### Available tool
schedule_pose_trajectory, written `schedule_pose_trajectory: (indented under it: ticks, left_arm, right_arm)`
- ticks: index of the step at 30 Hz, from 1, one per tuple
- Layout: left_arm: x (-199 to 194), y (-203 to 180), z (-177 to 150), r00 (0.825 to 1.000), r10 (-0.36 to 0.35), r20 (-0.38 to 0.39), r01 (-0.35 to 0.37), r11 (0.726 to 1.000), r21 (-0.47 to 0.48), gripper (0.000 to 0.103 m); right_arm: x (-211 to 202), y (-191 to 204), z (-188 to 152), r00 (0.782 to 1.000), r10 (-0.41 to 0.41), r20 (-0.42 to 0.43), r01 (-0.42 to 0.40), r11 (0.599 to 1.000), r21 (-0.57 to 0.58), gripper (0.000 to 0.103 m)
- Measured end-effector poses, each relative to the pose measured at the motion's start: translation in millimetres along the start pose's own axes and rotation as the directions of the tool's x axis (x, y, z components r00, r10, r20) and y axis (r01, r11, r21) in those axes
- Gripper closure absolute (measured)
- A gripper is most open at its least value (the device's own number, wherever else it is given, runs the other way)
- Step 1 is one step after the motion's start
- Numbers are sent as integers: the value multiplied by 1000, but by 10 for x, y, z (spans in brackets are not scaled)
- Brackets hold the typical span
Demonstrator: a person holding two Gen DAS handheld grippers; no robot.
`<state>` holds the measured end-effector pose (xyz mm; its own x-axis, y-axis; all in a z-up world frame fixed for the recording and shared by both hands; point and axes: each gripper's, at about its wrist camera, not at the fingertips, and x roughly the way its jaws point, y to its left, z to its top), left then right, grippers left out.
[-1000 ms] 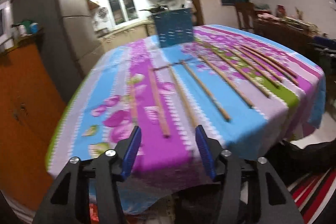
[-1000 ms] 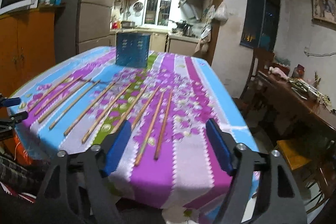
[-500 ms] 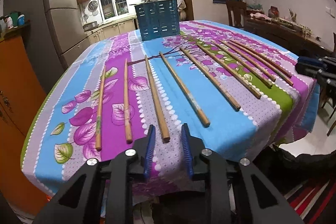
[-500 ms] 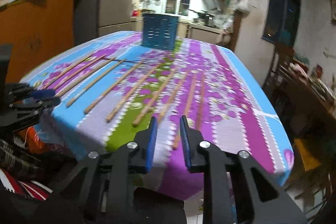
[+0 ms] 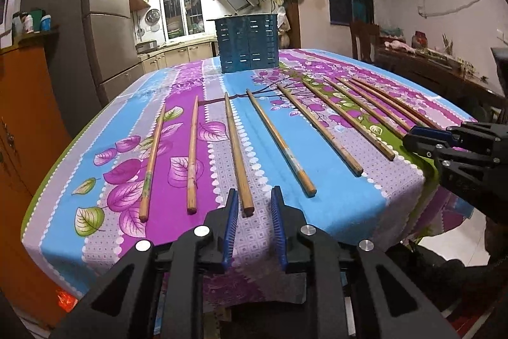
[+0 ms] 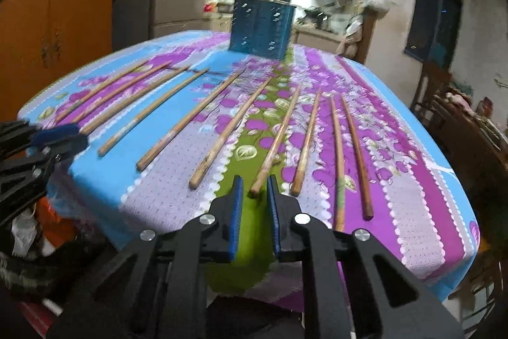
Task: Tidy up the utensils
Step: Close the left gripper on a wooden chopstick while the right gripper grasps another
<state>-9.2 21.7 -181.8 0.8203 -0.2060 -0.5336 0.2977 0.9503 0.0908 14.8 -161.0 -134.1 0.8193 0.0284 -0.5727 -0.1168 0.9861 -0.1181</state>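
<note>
Left wrist view differs little from half a second ago: the left tongs (image 5: 254,205) have crept forward, so the near end of the third chopstick from the left (image 5: 237,148) now sits between the blue pads (image 5: 231,224), which stand slightly wider apart. The right tongs (image 6: 254,191) have likewise moved in on one chopstick (image 6: 275,142), with the gap much the same.

A table (image 5: 333,212) under a cloth of blue, purple and green floral stripes carries a row of wooden chopsticks, laid side by side and pointing toward the far end. A blue slotted utensil basket (image 5: 247,43) stands upright at the far edge. An orange cabinet (image 5: 22,116) is on the left, a grey fridge (image 5: 108,30) behind it, and a lit kitchen with a window (image 5: 181,5) lies beyond. A dark wooden sideboard (image 5: 438,69) runs along the right wall.

Both tongs are partly released, narrow but not clenched, and grasp nothing. The left pair straddles its chopstick's tip; whether a pad touches it cannot be told. The right pair's pads flank the near tip of its chopstick, on the green stripe.
</note>
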Motion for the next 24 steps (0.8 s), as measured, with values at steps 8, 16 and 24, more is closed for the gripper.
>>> schedule_pose_trajectory:
  ticks: [8,16,24]
  left_arm:
    - [-15,18,-39,1000,-2,26,2,999,-32,80]
    - [2,21,-47,999,9,47,-7,999,-53,80]
    - [-13,38,-57,998,24,58,-21,998,-55,94]
  right_arm:
    - [38,-7,-21,999,-40,30,37,996,76,90]
    - [52,-10,-32,998,-35,46,30,994,109,96]
    - [47,-48,-16,999,-18,46,11,990,142,98]
